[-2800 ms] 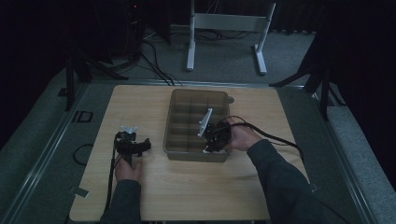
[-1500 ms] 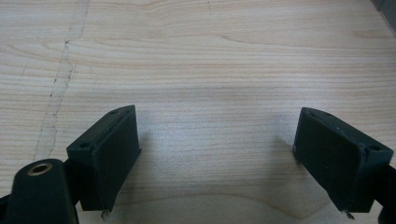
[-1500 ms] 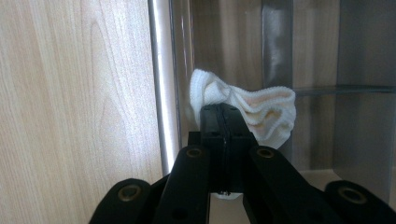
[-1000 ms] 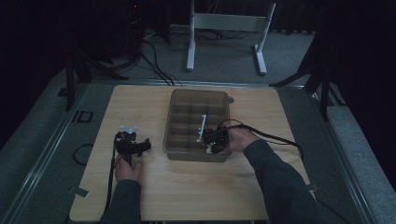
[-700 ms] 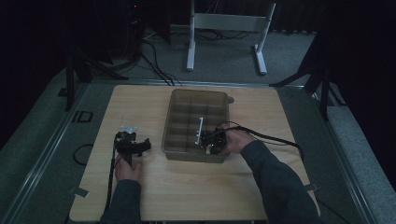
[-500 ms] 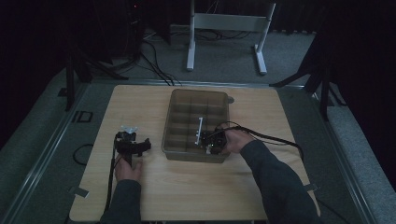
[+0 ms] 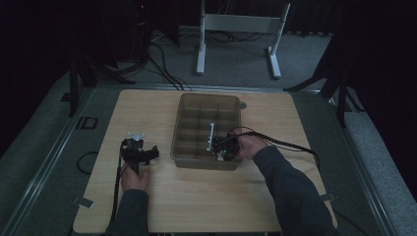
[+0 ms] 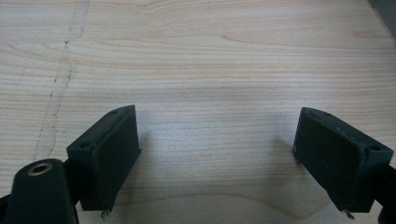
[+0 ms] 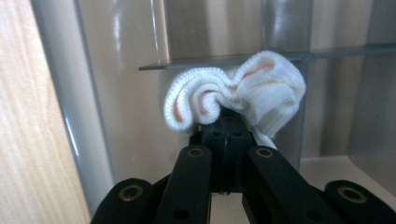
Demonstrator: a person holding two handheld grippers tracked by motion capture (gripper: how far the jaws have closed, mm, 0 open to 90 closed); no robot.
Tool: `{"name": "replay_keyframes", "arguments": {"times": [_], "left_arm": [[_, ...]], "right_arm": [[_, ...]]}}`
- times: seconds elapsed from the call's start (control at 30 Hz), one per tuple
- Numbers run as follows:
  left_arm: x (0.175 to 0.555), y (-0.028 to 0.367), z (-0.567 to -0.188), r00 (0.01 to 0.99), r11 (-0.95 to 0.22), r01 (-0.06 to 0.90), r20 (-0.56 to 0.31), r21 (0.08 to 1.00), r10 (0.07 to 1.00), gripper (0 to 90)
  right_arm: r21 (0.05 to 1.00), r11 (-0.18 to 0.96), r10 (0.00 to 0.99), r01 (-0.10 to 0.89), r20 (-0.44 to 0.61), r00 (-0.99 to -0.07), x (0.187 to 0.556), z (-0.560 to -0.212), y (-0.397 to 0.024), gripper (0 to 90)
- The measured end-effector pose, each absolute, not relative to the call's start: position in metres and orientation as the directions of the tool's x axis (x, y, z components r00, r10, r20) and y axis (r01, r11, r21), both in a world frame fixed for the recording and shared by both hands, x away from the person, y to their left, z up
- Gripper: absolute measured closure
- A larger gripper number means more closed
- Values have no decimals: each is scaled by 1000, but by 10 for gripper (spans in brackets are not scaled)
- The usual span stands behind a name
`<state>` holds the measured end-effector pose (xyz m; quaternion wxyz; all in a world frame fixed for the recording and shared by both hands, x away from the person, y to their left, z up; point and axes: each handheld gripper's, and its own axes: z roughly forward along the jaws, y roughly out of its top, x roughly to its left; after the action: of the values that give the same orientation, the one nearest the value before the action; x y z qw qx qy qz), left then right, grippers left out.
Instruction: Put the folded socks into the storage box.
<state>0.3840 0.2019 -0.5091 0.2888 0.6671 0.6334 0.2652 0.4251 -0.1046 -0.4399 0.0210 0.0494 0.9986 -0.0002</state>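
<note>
A small white knitted cloth [image 9: 236, 91], perhaps a rolled sock with a faint orange tint in its folds, is bunched up and pinched between the jaws of the right gripper [image 9: 228, 122], which are pressed together on it. It hangs inside a compartment at the near right corner of the translucent grey divided bin [image 7: 183, 128], close to the bin's wall and just in front of a clear divider. Judging by its soft ribbed folds, the cloth is light, limp and easily crushed; it should not slip or break, but it will flop and may unroll, so a grip across the thick middle of the bundle looks safest, not a loose edge. In the high view the right gripper [image 7: 225, 146] sits over that near corner of the bin, with a thin white upright piece [image 7: 211, 132] just beyond it; what that is cannot be told. The left gripper [image 8: 219, 154] rests well apart on the bare wooden tabletop [image 8: 210, 60], its jaws wide apart and holding nothing.
</note>
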Motion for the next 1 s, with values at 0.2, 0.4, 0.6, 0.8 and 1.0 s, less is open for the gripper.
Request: {"name": "replay_keyframes", "arguments": {"times": [0.2, 0.4, 0.6, 0.8, 1.0], "left_arm": [[384, 202, -509, 57, -31, 692, -12, 721, 998, 145], [384, 202, -509, 57, -31, 692, -12, 721, 998, 145], [384, 202, -509, 57, -31, 692, -12, 721, 998, 145], [384, 202, -509, 57, -31, 692, -12, 721, 998, 145], [384, 202, -509, 57, -32, 692, -11, 721, 998, 145]], "right_arm": [[26, 996, 83, 81, -80, -993, 424, -434, -108, 883], [51, 995, 86, 82, -91, -992, 422, -426, -111, 844], [97, 991, 102, 92, -104, -989, 421, -414, -117, 844], [149, 983, 124, 104, -129, -984, 420, -402, -124, 843], [236, 959, 183, 155, -100, -978, 424, -398, -139, 844]]}}
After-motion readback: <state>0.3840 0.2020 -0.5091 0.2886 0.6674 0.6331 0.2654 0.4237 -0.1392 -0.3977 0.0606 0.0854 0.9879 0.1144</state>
